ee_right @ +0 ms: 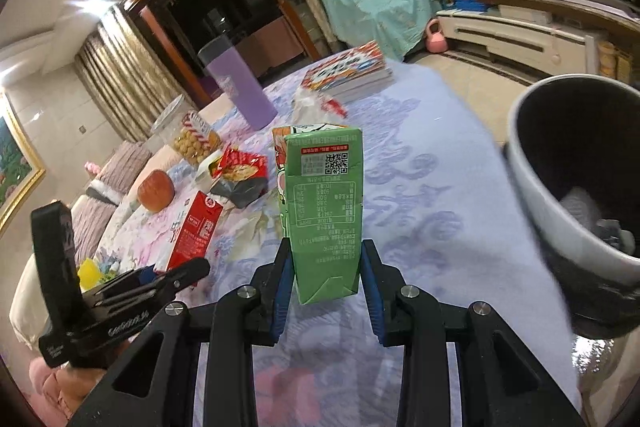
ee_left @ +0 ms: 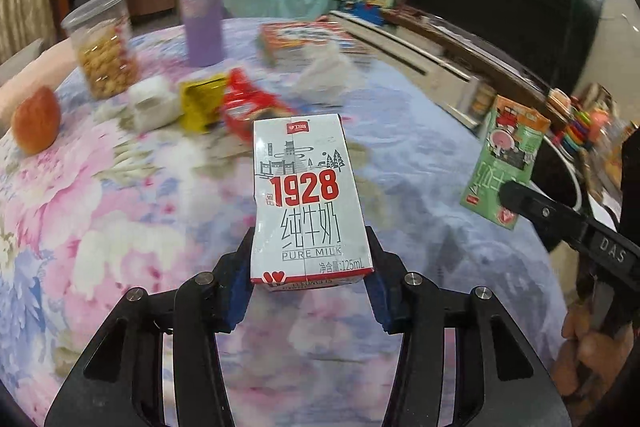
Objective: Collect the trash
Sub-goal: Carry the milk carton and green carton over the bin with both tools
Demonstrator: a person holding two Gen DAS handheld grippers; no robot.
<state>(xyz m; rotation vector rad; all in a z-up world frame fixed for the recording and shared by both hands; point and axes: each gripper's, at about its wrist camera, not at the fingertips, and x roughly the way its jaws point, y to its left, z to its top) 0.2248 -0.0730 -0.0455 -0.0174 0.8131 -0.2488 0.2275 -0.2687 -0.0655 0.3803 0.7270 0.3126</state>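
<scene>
Both claws are clamped on cartons above the floral tablecloth [ee_left: 120, 211]: left gripper [ee_left: 310, 263] pinches the white milk carton [ee_left: 304, 195], right gripper [ee_right: 326, 279] the green carton [ee_right: 326, 211], near the dark bin [ee_right: 580, 187] at right.

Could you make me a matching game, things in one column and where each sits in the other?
Things:
1. milk carton
2. green carton
3. apple
4. purple cup

Places:
A. lying loose near the table's edge
B. standing upright far back on the table
C. between the left jaws
D. between the right jaws

Pairs: 1-C, 2-D, 3-A, 4-B
</scene>
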